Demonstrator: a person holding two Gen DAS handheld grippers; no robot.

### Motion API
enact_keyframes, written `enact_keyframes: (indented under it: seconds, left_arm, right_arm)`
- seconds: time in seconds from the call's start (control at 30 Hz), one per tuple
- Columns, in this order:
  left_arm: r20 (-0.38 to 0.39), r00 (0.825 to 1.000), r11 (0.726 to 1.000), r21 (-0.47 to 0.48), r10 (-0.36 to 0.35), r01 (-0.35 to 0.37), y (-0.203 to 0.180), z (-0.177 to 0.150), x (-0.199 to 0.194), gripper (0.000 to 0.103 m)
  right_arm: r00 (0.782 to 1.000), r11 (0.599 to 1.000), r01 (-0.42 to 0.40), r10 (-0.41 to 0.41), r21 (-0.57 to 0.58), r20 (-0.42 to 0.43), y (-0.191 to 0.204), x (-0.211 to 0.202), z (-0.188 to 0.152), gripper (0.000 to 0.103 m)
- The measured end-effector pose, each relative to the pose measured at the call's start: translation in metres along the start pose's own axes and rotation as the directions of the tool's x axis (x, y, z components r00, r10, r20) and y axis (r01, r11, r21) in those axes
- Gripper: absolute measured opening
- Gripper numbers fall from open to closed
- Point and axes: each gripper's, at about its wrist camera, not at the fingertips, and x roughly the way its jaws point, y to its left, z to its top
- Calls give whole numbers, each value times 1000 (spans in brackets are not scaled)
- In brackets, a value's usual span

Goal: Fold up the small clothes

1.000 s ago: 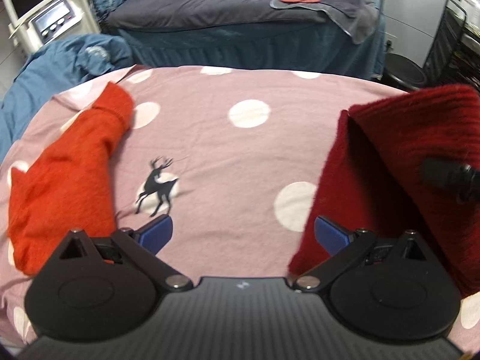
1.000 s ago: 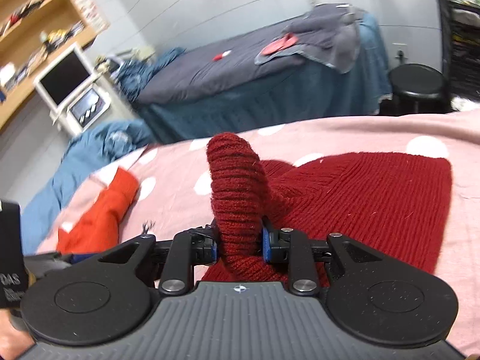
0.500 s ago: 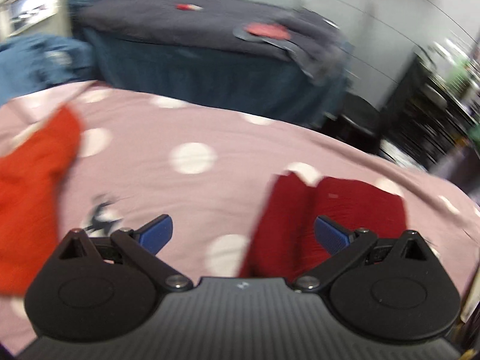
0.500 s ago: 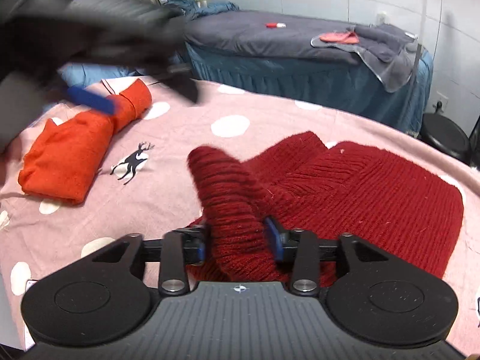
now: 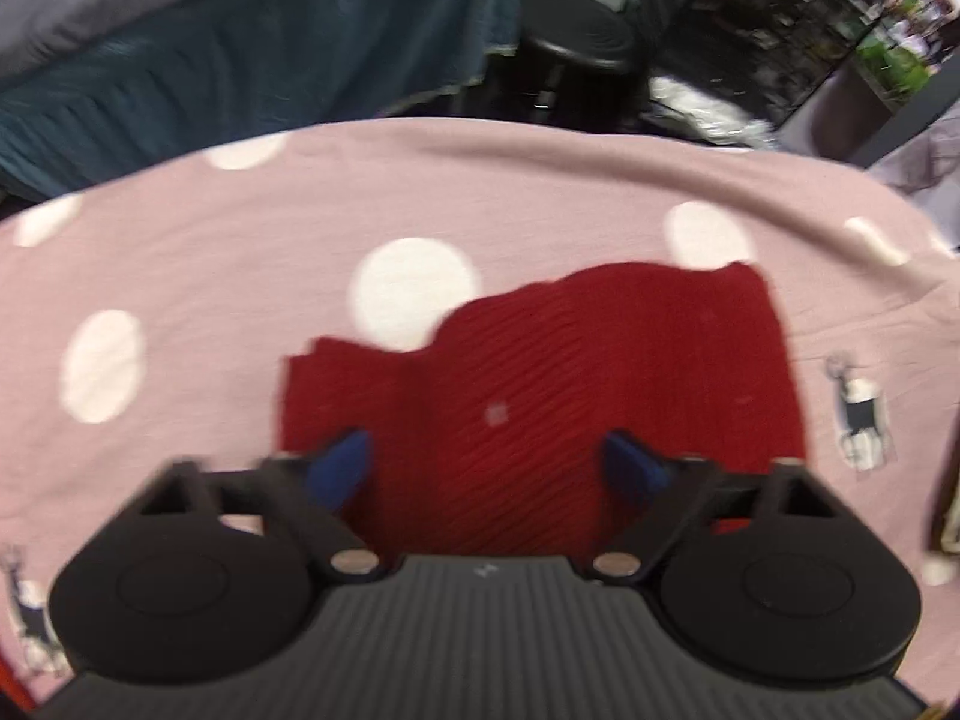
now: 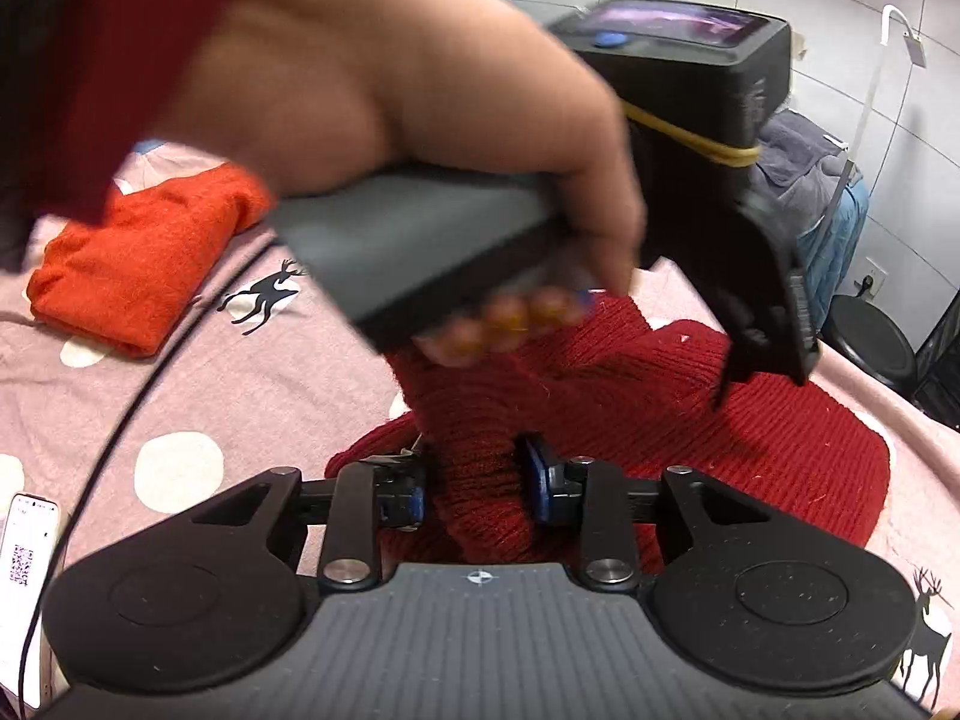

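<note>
A dark red knitted sweater [image 5: 570,372] lies on the pink dotted sheet [image 5: 240,276]. My left gripper [image 5: 489,459] points down over its near part. Its jaws are closing, the blue pads still wide apart with flat knit below and nothing pinched. In the right wrist view my right gripper [image 6: 477,480] has its pads pressed on a bunched roll of the sweater's sleeve [image 6: 474,420], its jaws closing. The sweater's body [image 6: 750,438] spreads behind. A hand [image 6: 420,90] holds the left tool's handle [image 6: 408,240] just above the sweater.
A folded orange garment [image 6: 132,264] rests at the left on the sheet. A phone [image 6: 30,540] and a black cable [image 6: 120,420] lie near the left edge. Beyond the sheet stand a black stool [image 5: 576,36], a dark blue bed [image 5: 180,60] and cluttered shelves [image 5: 780,12].
My left gripper swung right, away from the orange garment, tipped down over the dark red sweater, and its jaws narrowed. The right gripper kept hold of the sleeve roll and rolled.
</note>
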Motion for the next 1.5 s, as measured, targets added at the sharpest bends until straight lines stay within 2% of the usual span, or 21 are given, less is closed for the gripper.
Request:
enact_keyframes:
  seconds: [0.03,0.1,0.13,0.23,0.3,0.53,0.63,0.77,0.9,0.97,1.0,1.03,1.07,1.1,1.13,1.2,1.3,1.37,1.47,1.5]
  left_arm:
    - [-17,1000,1000,-5,-1,1,0,3,3,54]
    - [-23,1000,1000,-22,-5,5,0,5,5,43]
    - [-14,1000,1000,-25,-14,14,-1,6,2,31]
    - [18,1000,999,37,-13,13,-7,7,-11,17]
    - [44,999,998,60,-20,17,-7,7,-23,16]
    - [120,992,999,7,-37,36,22,7,-60,16]
    - [121,993,1000,17,13,-15,36,2,-63,16]
    - [82,996,999,-29,44,-41,63,-13,-55,16]
    - [52,996,997,-24,69,-68,75,-28,-32,25]
    - [56,994,995,-41,95,-93,75,-31,-22,36]
    - [59,992,993,-45,112,-110,75,-33,-18,47]
    - [64,989,990,-49,132,-129,75,-33,-16,59]
    - [67,986,988,-53,151,-148,76,-34,-13,66]
    - [67,983,985,-57,168,-164,78,-34,-11,76]
    - [67,983,984,-60,171,-167,81,-36,-10,83]
    - [63,983,983,-73,172,-167,87,-36,-12,92]
    - [67,985,984,-93,161,-154,93,-37,-24,93]
    - [83,980,980,-97,182,-174,93,-40,-39,93]
    - [151,962,974,-55,227,-221,82,-53,-72,93]
    - [183,958,975,-37,222,-219,76,-61,-85,93]
  right_arm:
    - [1000,1000,-2,2,8,-1,0,0,1,53]
    - [1000,1000,-12,12,26,-3,-1,0,2,51]
    - [1000,999,-14,14,29,-4,-5,0,4,50]
    - [1000,999,-17,17,30,-4,-7,0,8,47]
    - [1000,999,-18,18,34,-1,-7,-1,10,43]
    - [999,999,-26,25,22,37,5,-13,25,28]
    - [998,999,-48,48,-8,41,16,-12,35,27]
    - [996,994,-83,86,-74,28,28,-4,37,26]
    - [995,986,-99,94,-131,-46,43,14,26,26]
    - [994,984,-90,80,-154,-69,48,20,20,29]
    - [994,983,-86,74,-163,-82,50,24,18,34]
    - [994,982,-80,65,-173,-91,51,27,17,42]
    - [994,981,-75,59,-178,-92,53,28,17,47]
    - [994,982,-74,59,-176,-89,53,29,16,61]
    - [994,982,-78,63,-172,-93,54,31,16,84]
    - [993,983,-83,68,-166,-95,56,32,18,103]
    - [995,985,-72,60,-157,-76,59,27,21,101]
    - [997,990,-76,74,-122,-16,51,12,22,100]
    - [991,992,-95,102,-82,91,40,-22,22,86]
    - [988,993,-91,99,-70,119,37,-33,20,74]
